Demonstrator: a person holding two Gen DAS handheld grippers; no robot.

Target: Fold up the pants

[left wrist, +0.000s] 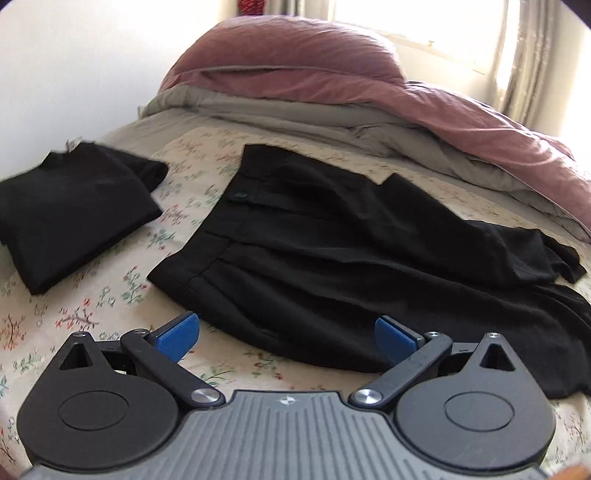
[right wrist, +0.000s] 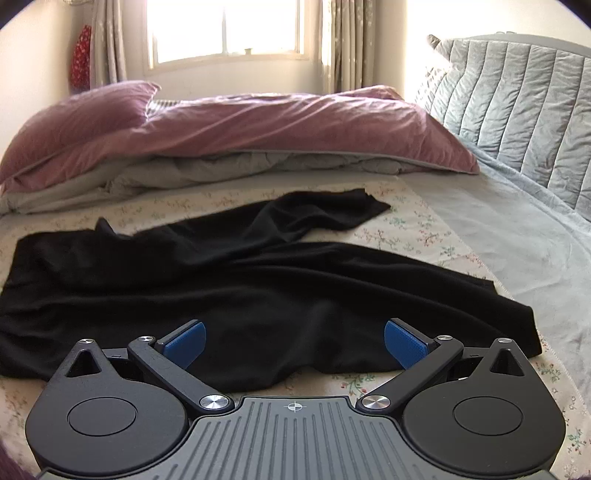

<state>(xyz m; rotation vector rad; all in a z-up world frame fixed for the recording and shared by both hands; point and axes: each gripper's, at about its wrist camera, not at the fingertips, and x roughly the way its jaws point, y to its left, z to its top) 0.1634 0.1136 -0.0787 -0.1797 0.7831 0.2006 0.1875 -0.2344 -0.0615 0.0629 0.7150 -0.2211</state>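
Black pants point(left wrist: 332, 251) lie spread across the floral bedsheet point(left wrist: 110, 295), waistband to the left, legs running right. My left gripper point(left wrist: 286, 339) hovers open just above the near edge of the waist end, blue pads point(left wrist: 177, 338) wide apart and empty. In the right wrist view the pants' legs point(right wrist: 258, 280) stretch across the sheet, the far leg rumpled. My right gripper point(right wrist: 293, 347) is open over the near leg's edge, nothing held between its blue pads point(right wrist: 404, 347).
A folded black garment point(left wrist: 70, 218) lies on the sheet left of the pants. A pink duvet point(right wrist: 240, 125) on a grey blanket point(left wrist: 295, 122) is heaped at the far side. A grey quilted headboard point(right wrist: 517, 107) stands at the right, by a window point(right wrist: 225, 29).
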